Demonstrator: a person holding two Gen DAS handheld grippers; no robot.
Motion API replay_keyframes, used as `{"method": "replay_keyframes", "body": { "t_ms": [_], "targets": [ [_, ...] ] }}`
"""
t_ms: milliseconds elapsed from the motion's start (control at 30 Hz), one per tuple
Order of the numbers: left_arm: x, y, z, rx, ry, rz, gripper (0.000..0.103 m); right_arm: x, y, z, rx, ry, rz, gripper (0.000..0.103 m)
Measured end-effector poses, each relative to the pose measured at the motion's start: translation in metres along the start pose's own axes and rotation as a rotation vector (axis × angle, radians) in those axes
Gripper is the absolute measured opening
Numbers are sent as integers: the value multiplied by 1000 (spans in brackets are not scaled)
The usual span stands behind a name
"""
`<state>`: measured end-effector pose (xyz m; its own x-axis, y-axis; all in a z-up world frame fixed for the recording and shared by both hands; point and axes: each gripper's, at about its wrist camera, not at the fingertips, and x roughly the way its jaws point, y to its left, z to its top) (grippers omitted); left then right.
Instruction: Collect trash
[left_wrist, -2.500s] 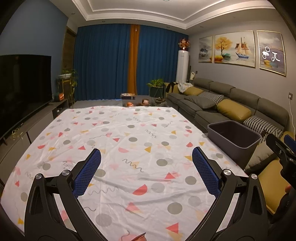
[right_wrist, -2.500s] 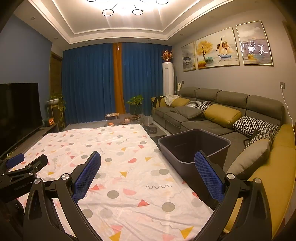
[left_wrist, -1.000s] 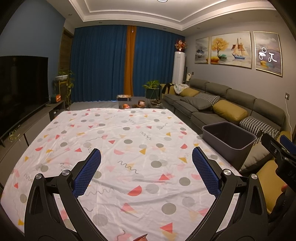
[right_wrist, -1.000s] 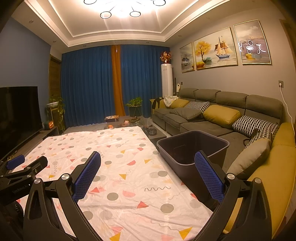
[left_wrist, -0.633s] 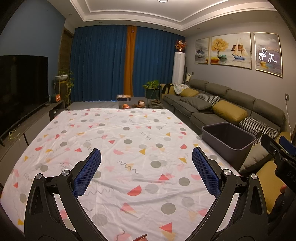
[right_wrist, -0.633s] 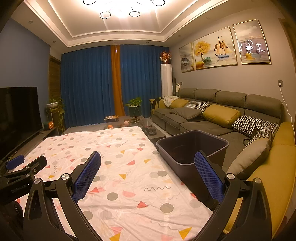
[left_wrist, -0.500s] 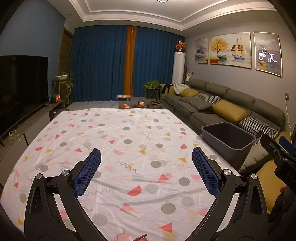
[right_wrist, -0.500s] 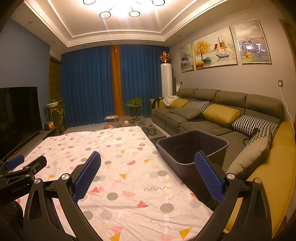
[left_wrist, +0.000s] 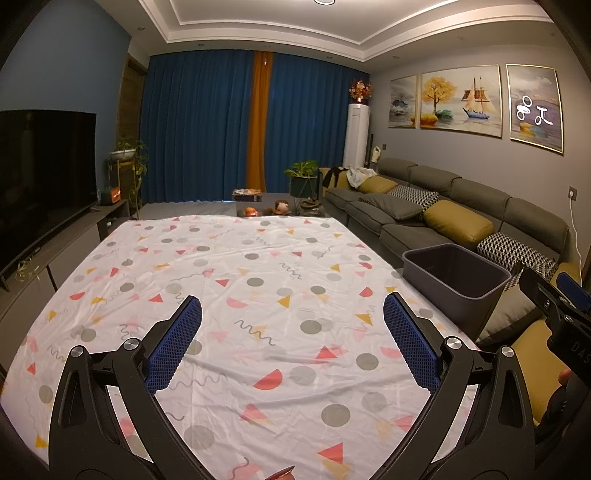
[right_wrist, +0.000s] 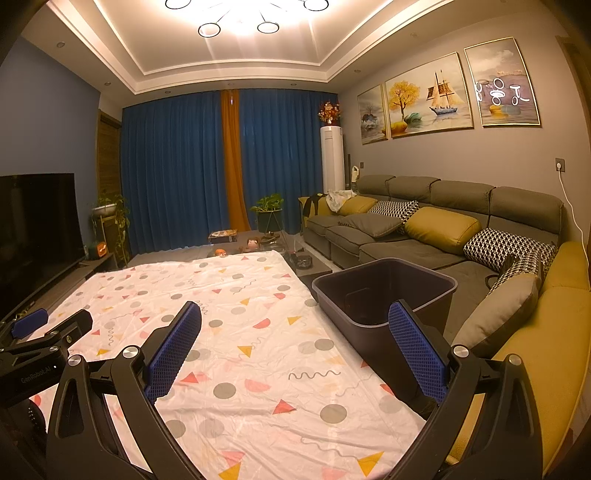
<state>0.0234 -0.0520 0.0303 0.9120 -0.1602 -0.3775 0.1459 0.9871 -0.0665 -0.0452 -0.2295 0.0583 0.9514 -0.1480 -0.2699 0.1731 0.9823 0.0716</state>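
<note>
the left tool (left_wrist: 291, 343) hangs over the near part of the worktop (left_wrist: 236, 280) with its blue-padded fingers (left_wrist: 173, 345) spread wide and nothing between them. the right tool (right_wrist: 295, 349) is the same: fingers (right_wrist: 417, 352) far apart, holding nothing, above the worktop's right near edge.

the worktop is covered by a white cloth (left_wrist: 258, 258) printed with grey dots, red and yellow triangles, pink half-circles and squiggles. the cloth lies flat with light creases. no loose trash shows on it, except a small reddish scrap (left_wrist: 281, 472) at the very bottom edge of the left view, too cut off to tell what it is.

the bin (right_wrist: 384, 284), dark grey and rectangular, stands just beside the worktop's right edge, between it and the sofa (right_wrist: 461, 206). in the right view its near wall is partly hidden behind the right finger. something dark and reddish lies at its bottom (right_wrist: 351, 306), too dim to identify. in the left view the bin (left_wrist: 454, 273) sits right of the cloth, and the right tool's body (left_wrist: 557, 306) shows at the right edge.

a tv (left_wrist: 40, 166) stands on the left, blue curtains (left_wrist: 207, 136) at the back.
</note>
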Motion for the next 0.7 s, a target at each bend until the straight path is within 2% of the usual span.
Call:
{"method": "replay_keyframes", "body": {
  "t_ms": [267,367,700],
  "targets": [
    [-5,-2,0,6,-21,1,97,0,-1,-1,1,4,1,97],
    [-6,-2,0,11,-29,9,90,0,-2,-3,4,6,1,97],
    [-5,-4,0,15,-22,7,90,0,-2,-2,12,10,1,97]
  ]
}}
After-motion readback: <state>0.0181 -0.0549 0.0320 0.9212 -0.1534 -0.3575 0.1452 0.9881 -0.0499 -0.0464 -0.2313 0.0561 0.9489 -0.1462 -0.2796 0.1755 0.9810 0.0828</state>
